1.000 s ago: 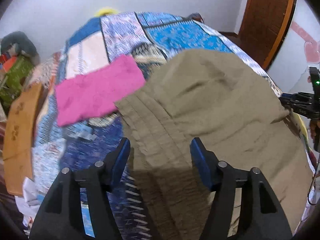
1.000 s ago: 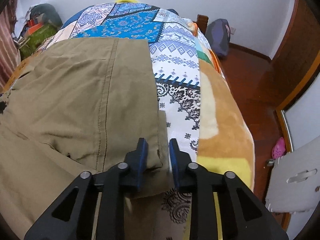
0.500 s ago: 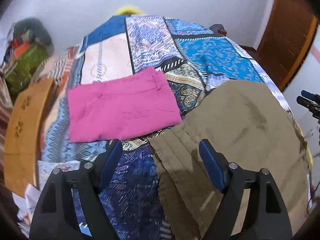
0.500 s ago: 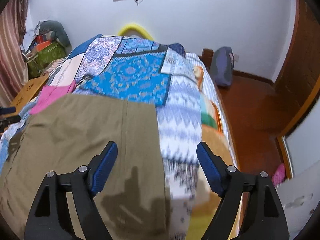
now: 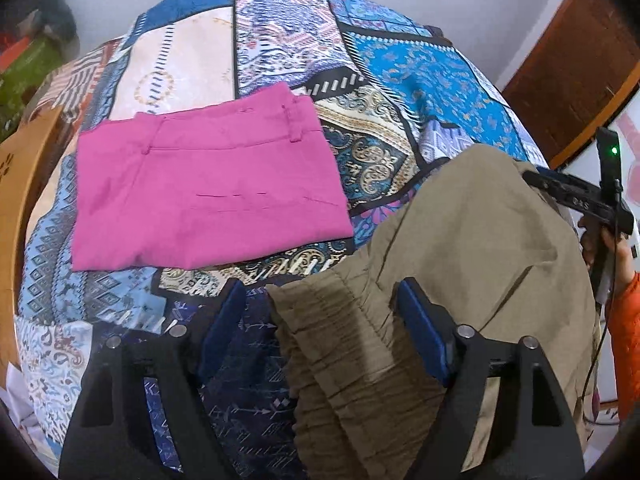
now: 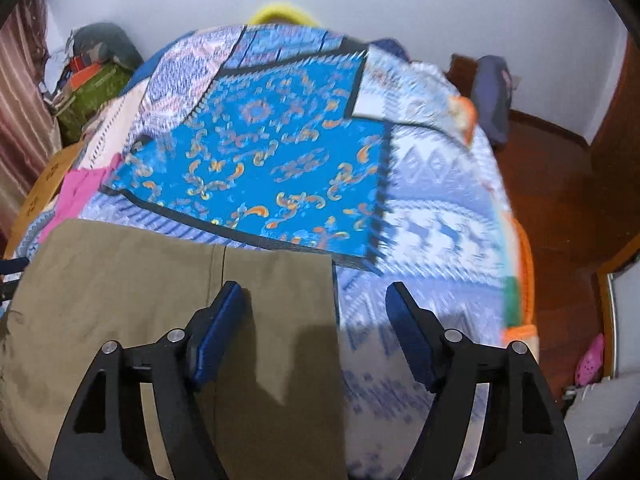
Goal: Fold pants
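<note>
My left gripper [image 5: 320, 300] is closing over the brown pants' [image 5: 472, 248] bunchy edge, not pinching yet.

My right gripper [image 6: 312, 300] is closing too, over the pants' side edge.

Left gripper [image 5: 320, 304] fills the bottom of its own view, angled steeply downward, blue pads [image 5: 420, 332] apart, jaws closing, and nothing pinched between them yet. Right gripper [image 6: 312, 308] sits low in its frame too, tilted down, pads [image 6: 216, 332] spread wide but narrowing, not pressing on anything. At the right edge of the left view that same right gripper shows side-on, gripped by a hand [image 5: 600, 240] with an orange sleeve [image 5: 626, 340] below it.
</note>
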`<action>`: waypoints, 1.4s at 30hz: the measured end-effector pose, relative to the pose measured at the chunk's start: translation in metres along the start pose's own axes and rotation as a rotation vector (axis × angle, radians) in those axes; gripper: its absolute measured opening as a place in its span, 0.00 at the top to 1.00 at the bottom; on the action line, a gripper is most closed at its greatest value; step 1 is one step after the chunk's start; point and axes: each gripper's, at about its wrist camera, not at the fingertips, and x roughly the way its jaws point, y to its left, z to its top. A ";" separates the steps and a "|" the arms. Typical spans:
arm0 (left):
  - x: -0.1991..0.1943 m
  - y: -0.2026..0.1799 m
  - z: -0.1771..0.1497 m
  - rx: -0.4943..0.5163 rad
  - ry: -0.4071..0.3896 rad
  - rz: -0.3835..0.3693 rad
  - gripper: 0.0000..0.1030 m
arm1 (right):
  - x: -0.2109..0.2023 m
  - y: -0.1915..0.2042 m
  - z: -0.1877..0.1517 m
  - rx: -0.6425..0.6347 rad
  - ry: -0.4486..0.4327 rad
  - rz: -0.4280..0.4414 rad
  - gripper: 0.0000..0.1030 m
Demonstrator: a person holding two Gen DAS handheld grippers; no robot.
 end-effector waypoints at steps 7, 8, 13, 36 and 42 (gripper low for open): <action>-0.003 -0.012 0.000 0.069 -0.021 0.035 0.46 | -0.002 0.014 -0.003 -0.042 -0.018 -0.051 0.88; -0.004 -0.014 0.000 0.079 -0.031 0.049 0.47 | -0.004 0.014 -0.003 -0.050 -0.025 -0.064 0.90; -0.012 -0.023 0.001 0.158 -0.078 0.146 0.48 | -0.018 0.016 -0.006 -0.096 -0.073 -0.152 0.98; -0.168 -0.083 0.005 0.279 -0.409 0.141 0.50 | -0.208 0.016 -0.003 0.010 -0.410 -0.196 0.98; -0.190 -0.088 -0.037 0.292 -0.416 0.124 0.50 | -0.250 0.031 -0.051 0.019 -0.438 -0.152 0.98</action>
